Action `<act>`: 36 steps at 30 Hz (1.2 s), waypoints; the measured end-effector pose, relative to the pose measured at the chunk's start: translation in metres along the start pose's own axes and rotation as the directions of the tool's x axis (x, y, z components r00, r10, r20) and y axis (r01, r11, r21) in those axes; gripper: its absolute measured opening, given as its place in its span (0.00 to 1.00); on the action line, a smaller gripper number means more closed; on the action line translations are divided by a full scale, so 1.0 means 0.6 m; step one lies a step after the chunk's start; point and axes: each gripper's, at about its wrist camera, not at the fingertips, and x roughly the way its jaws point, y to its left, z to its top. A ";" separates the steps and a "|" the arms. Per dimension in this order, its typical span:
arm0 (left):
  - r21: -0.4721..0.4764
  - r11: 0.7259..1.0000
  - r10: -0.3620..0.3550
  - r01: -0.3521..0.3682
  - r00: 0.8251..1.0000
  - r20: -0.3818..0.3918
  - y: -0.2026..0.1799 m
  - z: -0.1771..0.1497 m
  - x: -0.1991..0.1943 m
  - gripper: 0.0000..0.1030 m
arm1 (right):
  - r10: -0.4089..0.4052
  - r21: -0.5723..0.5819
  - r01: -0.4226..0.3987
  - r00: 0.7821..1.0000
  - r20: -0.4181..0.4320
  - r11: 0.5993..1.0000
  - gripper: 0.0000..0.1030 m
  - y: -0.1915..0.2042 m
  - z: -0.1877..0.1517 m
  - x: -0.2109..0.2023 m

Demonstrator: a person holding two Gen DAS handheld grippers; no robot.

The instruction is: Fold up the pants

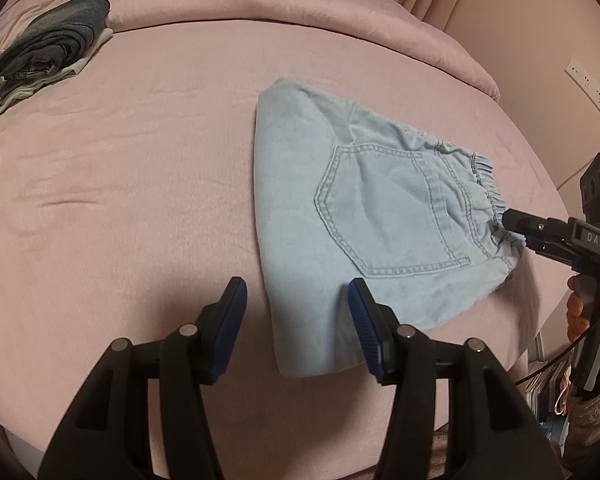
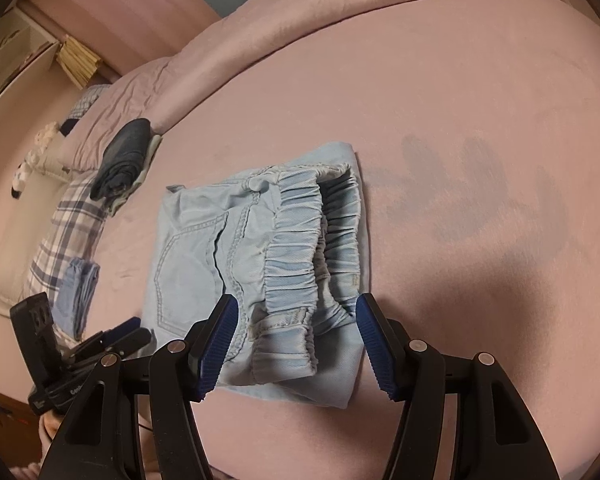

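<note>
Light-blue denim pants lie folded into a small packet on the pink bed sheet, back pocket up. My left gripper stands open over the packet's near folded corner, its right finger over the cloth and its left finger over bare sheet. My right gripper is open around the elastic waistband, which lies slack between the pads. In the left wrist view the right gripper sits at the waistband end, held by a hand. The left gripper shows at the lower left of the right wrist view.
A stack of folded dark jeans lies at the far left of the bed beside a plaid pillow and a folded blue garment. A rolled pink duvet borders the far side. The bed's edge runs close on the right.
</note>
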 end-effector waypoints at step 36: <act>-0.029 0.999 -0.045 0.043 0.997 -0.055 0.003 0.058 0.056 0.58 | 0.015 0.000 -0.015 0.996 -0.091 1.000 0.71 -0.015 0.012 0.037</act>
